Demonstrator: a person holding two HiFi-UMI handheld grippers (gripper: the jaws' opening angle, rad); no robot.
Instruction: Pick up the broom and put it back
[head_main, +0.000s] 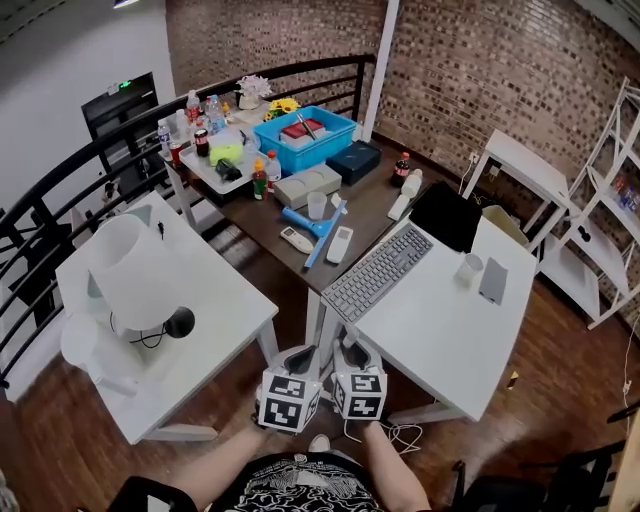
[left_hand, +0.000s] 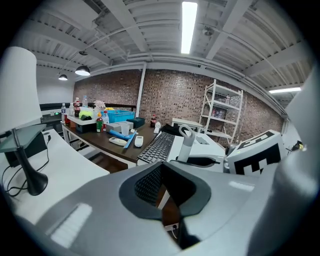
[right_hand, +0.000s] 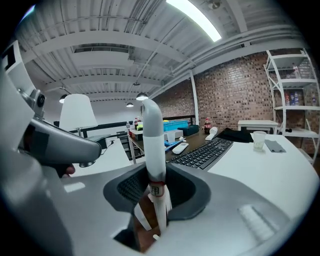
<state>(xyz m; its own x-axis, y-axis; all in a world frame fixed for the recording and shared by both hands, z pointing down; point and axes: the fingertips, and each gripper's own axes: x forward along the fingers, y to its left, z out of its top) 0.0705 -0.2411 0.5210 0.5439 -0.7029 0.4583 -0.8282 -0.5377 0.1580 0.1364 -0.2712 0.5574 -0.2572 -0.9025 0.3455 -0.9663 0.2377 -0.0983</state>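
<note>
Right gripper (right_hand: 156, 192) is clamped on the white handle of the broom (right_hand: 152, 145), which stands upright between its jaws, low by the near edge of the keyboard table (head_main: 440, 330). Left gripper (left_hand: 162, 195) sits just beside it, jaws apart, nothing between them

The dark table (head_main: 375, 190) at twelve o'clock bears a blue bin (head_main: 305, 140) and bottles (head_main: 260, 178). A white table (head_main: 440, 340) at three o'clock carries a keyboard (head_main: 377, 272) and cup (head_main: 469, 268). A second white table (head_main: 215, 300) at nine o'clock holds a lamp (head_main: 135, 270).
</note>
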